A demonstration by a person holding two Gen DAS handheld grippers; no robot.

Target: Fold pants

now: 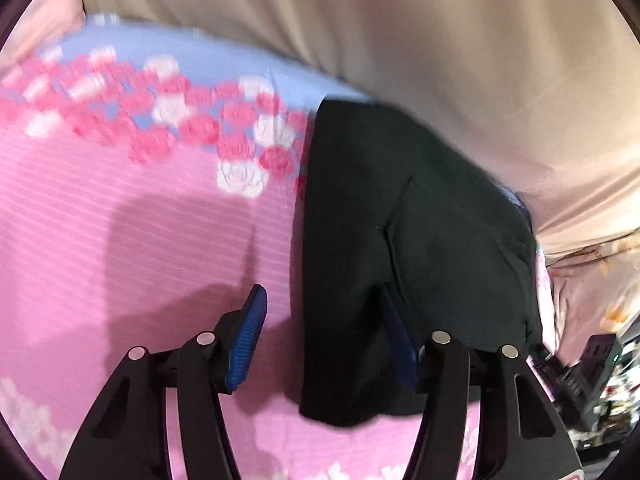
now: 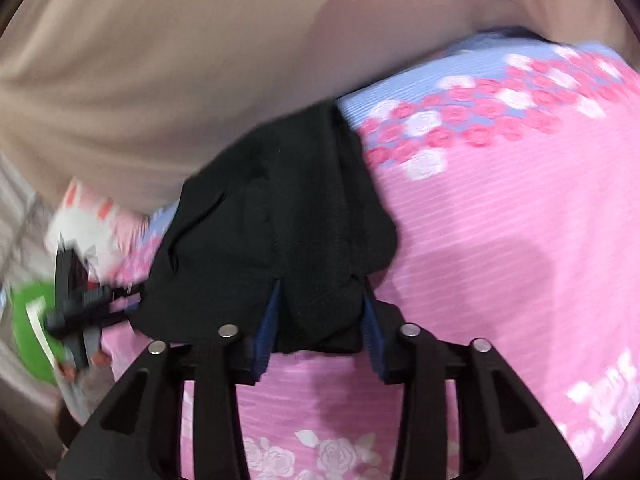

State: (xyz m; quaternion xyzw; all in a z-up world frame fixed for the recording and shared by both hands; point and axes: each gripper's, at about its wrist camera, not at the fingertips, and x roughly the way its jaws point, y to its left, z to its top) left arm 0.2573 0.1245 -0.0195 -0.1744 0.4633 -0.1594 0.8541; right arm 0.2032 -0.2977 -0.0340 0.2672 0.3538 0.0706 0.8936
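The black pants point(image 1: 400, 240) lie folded in a compact bundle on the pink floral bedsheet point(image 1: 140, 220). My left gripper point(image 1: 324, 312) is open. Its left blue pad point(image 1: 250, 336) is over the sheet and its right pad point(image 1: 400, 344) rests against the bundle's near edge. In the right wrist view the pants point(image 2: 288, 216) bulge between my right gripper's point(image 2: 320, 304) two blue pads point(image 2: 270, 320). The jaws stand apart, with cloth between them, and I cannot tell whether they pinch it. The left gripper point(image 2: 76, 304) shows at the far left of that view.
A beige cloth point(image 1: 400, 40) hangs behind the bed. A lilac band with pink and white roses point(image 1: 180, 120) crosses the sheet. A green object point(image 2: 32, 320) and a white soft toy point(image 2: 88, 216) sit beyond the bed edge at left.
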